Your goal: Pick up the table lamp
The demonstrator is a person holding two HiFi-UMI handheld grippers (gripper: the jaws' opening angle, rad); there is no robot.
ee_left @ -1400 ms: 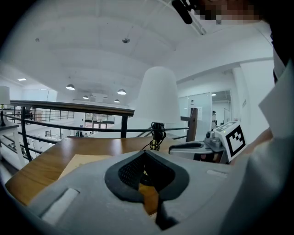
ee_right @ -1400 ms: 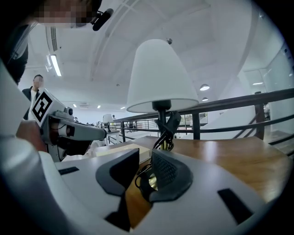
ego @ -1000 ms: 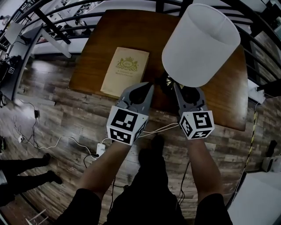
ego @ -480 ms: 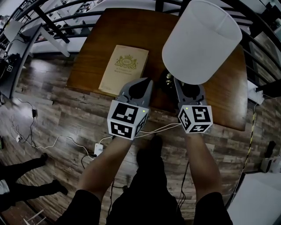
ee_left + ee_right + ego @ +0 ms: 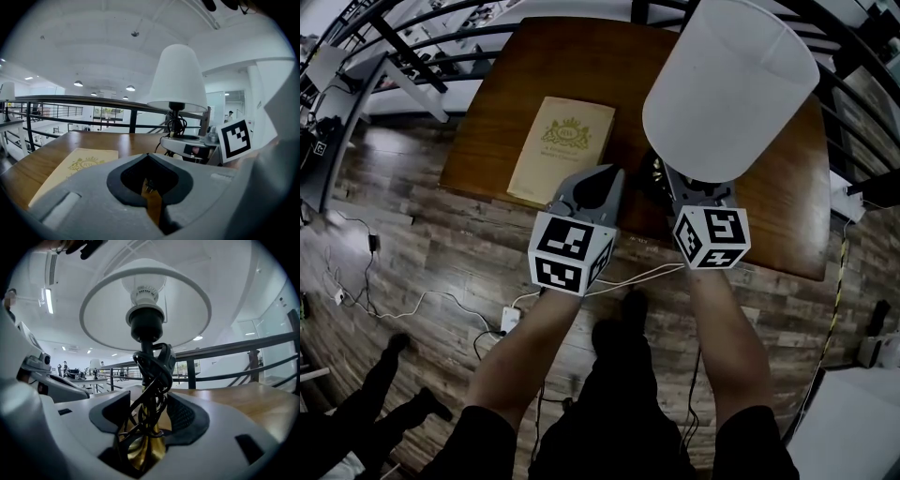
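Note:
The table lamp has a white shade on a brass stem wound with black cord, and it stands on the wooden table at the right. My right gripper reaches level under the shade. Its jaws are opening, and the stem stands between them with a gap on each side of it. My left gripper is shut and empty just left of the lamp base, with the lamp ahead to its right. In the left gripper view its jaws meet over the tabletop.
A cream booklet with a gold crest lies on the table left of the lamp. A black railing runs behind the table. White cables trail over the wood floor below the table's near edge. A person's legs show at the lower left.
My right gripper has pushed forward under the shade, closer round the lamp stem. The left gripper has barely moved. The person at the lower left has walked on.

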